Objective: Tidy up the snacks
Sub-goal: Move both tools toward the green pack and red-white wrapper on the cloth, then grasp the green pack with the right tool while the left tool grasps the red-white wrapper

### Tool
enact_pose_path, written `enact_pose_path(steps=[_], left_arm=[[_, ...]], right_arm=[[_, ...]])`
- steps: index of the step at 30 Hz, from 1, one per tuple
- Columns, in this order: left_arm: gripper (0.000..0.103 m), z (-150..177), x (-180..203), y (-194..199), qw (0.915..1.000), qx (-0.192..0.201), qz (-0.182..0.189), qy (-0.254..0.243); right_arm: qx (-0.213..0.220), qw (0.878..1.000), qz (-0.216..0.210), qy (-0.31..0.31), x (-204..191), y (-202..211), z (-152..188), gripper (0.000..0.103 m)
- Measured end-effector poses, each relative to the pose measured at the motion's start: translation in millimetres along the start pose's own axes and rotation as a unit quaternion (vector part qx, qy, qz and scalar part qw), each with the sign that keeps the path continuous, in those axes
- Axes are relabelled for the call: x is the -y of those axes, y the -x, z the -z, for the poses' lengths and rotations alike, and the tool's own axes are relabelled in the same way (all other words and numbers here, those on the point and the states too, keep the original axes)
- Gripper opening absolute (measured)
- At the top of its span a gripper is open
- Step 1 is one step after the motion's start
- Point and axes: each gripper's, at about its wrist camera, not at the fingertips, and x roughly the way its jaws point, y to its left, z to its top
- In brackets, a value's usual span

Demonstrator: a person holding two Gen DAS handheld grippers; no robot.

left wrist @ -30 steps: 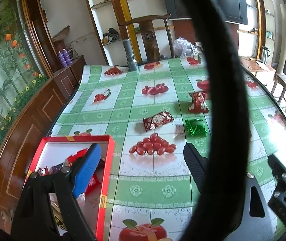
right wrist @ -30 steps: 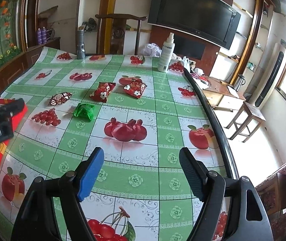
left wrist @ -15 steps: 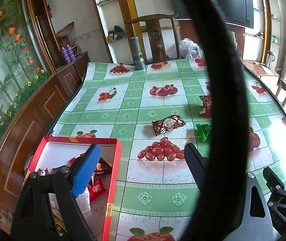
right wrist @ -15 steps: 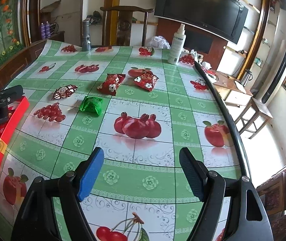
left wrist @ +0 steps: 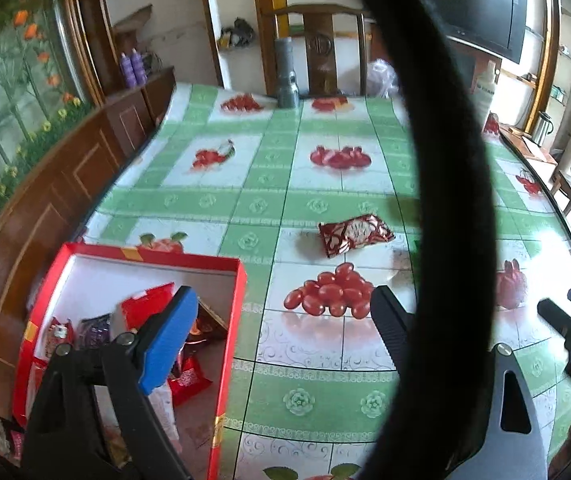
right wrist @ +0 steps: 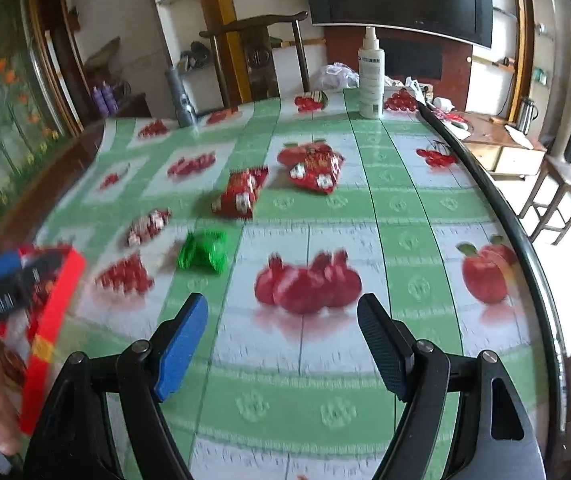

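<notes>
A red box [left wrist: 229, 344] with several snack packets inside sits at the table's near left; it also shows in the right wrist view [right wrist: 55, 320]. My left gripper [left wrist: 281, 320] is open and empty, its blue finger over the box. A dark red-and-white packet [left wrist: 355, 234] lies ahead of it, also in the right wrist view [right wrist: 149, 226]. My right gripper [right wrist: 283, 340] is open and empty above the tablecloth. Ahead of it lie a green packet [right wrist: 203, 250] and two red packets [right wrist: 241, 194] [right wrist: 317, 166].
A thick black cable [left wrist: 441, 160] crosses the left wrist view and hides part of the table. A white spray bottle [right wrist: 371, 76] and a grey flashlight [left wrist: 287, 78] stand at the far edge. A wooden chair [right wrist: 261, 56] is behind the table.
Both grippers have moved forward and left over the table. The box and the packets now sit nearer in view. Both stay open.
</notes>
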Motion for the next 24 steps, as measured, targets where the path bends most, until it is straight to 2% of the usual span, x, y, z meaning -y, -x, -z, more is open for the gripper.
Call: enact_pose_path(steps=[4,7,10,12,15,18,19,21,24], left_arm=[[0.088,-6,7,-17,0.9997,-0.017,0.013,-0.008],[0.088,-17,9,-29,0.9993,-0.027,0.026,-0.004],[0.088,-28,6,-38,0.9993,-0.03,0.02,-0.008],[0.088,-32,5,-43,0.9989,-0.036,0.022,-0.018],[0.088,-39,11,-56,0.997,-0.049,0.023,-0.055],[0.088,-43,27,-69,0.9914,-0.052,0.002,-0.12],[0.088,-44,33,-75,0.9886,-0.053,-0.008,-0.14],[0.088,-47,38,-84,0.9858,-0.058,-0.009,-0.157],[0.088,-54,46,-101,0.9823,-0.07,-0.007,-0.174]], right_arm=[[0.005,0.999,-0.037,-0.003,-6,-16,-20,0.077],[-0.01,0.998,-0.062,0.018,-26,-39,-28,0.069],[-0.032,0.996,-0.067,0.042,-46,-62,-31,0.058],[-0.042,0.996,-0.062,0.056,-56,-76,-33,0.056],[-0.057,0.995,-0.054,0.063,-62,-91,-36,0.048],[-0.075,0.993,-0.057,0.073,-66,-104,-35,0.047],[-0.082,0.992,-0.049,0.084,-69,-108,-32,0.043],[-0.077,0.991,-0.042,0.098,-69,-111,-28,0.036],[-0.08,0.993,-0.051,0.073,-54,-106,-26,0.033]])
